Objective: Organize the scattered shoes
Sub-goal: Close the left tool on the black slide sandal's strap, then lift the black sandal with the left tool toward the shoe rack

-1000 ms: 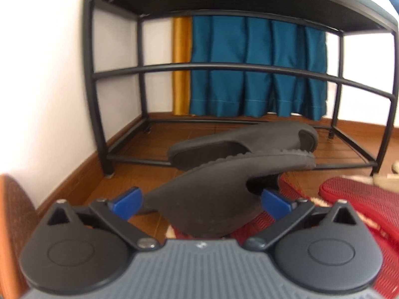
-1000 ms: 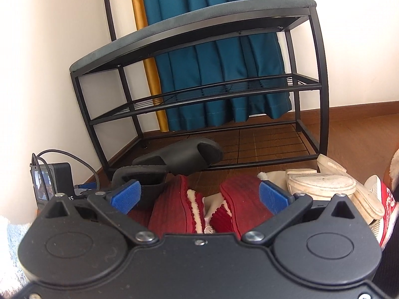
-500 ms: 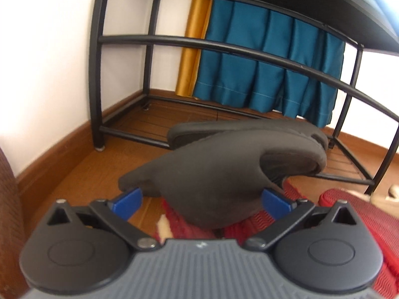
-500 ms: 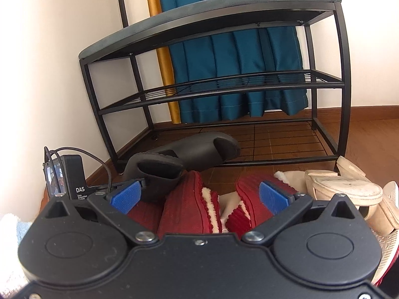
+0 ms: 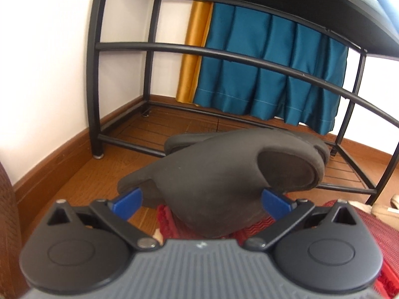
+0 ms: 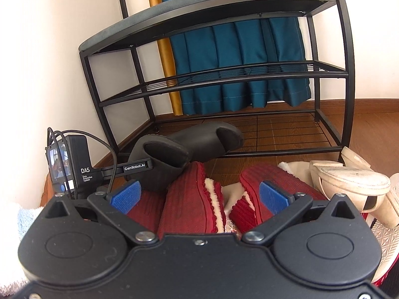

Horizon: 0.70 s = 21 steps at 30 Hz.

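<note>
The left hand-held gripper [image 5: 202, 200] clamps a black slide sandal [image 5: 224, 174] just ahead of its fingers, before the shoe rack [image 5: 96, 74]. The right hand-held gripper [image 6: 199, 194] gapes empty over red slippers [image 6: 189, 204].

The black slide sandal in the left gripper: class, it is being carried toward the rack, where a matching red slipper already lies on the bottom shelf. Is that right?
Not quite. The shoe already on the rack's bottom shelf is a second black slide, not a red slipper. The right wrist view shows it; the red slippers lie on the floor in front. The left gripper does hold the black slide sandal.
</note>
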Each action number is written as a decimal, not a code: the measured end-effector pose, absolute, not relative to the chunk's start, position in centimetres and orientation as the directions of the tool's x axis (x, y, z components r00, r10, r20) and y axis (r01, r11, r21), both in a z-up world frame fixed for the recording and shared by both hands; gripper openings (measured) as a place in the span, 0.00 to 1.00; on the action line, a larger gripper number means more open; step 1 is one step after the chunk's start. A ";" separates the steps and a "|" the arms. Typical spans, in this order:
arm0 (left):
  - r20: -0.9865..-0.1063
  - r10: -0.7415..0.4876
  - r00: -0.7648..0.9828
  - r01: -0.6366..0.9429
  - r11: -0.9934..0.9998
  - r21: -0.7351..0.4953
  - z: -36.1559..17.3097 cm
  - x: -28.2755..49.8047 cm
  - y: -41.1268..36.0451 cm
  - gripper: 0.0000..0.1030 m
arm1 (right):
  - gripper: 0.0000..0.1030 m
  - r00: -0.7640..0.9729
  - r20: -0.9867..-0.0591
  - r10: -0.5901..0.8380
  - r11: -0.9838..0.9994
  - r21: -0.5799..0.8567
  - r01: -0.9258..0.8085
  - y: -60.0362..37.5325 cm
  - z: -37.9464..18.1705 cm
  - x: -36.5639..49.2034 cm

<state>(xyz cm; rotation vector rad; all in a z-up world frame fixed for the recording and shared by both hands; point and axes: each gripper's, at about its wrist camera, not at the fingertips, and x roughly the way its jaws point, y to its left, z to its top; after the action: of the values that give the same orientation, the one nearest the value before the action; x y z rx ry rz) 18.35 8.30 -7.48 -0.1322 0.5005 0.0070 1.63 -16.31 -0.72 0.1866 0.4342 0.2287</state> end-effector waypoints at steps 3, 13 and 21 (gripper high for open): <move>-0.484 -0.019 0.875 -0.048 0.991 -0.125 -7.2 18.6 8.1 1.00 | 1.00 0.882 -0.394 0.259 0.957 0.227 -0.180 -16.3 -0.8 1.6; -0.493 -0.016 0.870 -0.059 0.989 -0.135 -6.9 19.1 8.0 1.00 | 1.00 0.880 -0.400 0.256 0.958 0.227 -0.175 -16.3 -0.9 1.8; -0.486 -0.022 0.874 -0.057 0.988 -0.147 -7.0 19.6 8.1 1.00 | 1.00 0.879 -0.405 0.253 0.959 0.227 -0.171 -16.4 -1.0 1.9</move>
<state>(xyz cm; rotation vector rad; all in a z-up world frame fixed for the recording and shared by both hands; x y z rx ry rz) 19.64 8.06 -6.96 -0.1589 0.5081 0.0181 1.95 -16.40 -0.99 0.1874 0.4463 0.2226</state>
